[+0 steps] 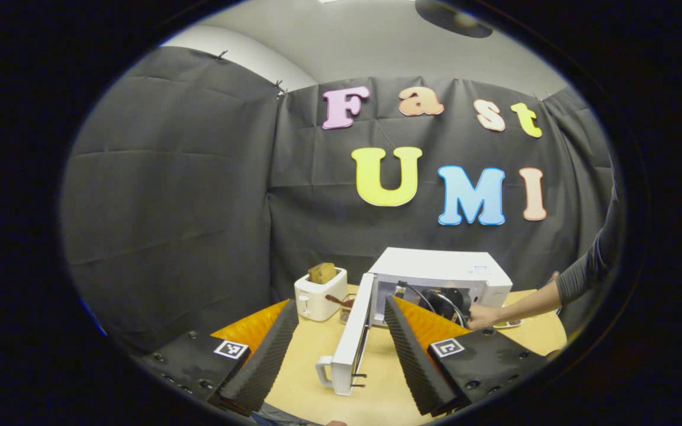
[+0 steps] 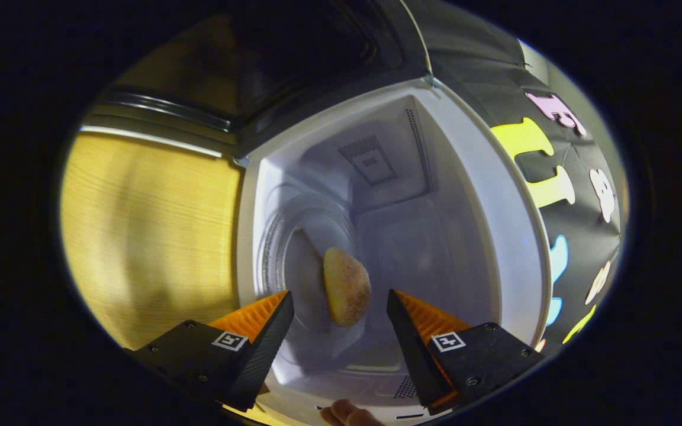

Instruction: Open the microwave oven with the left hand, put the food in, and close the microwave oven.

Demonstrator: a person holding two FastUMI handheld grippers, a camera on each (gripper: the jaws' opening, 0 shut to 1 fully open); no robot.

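The microwave oven (image 1: 436,284) stands on the wooden tabletop (image 1: 317,355) with its door (image 1: 350,343) swung wide open toward the left claw (image 1: 336,349). This claw is spread and holds nothing; the door and its handle (image 1: 324,371) lie between its fingers but apart from them. Beside the oven stands a white toaster (image 1: 319,294) with a slice in its slot.

In the right gripper view, the food, a round bread bun (image 2: 347,287), lies on the glass turntable (image 2: 293,266) inside the white cavity. The right claw (image 2: 339,331) is spread too, with the bun ahead of its fingers and free of them, so I judge the bun is already placed.

To do this step well, the right claw should draw straight back out of the cavity without touching the bun. Only when it is clear should the left claw push the door's outer face, near the handle, smoothly until it latches.
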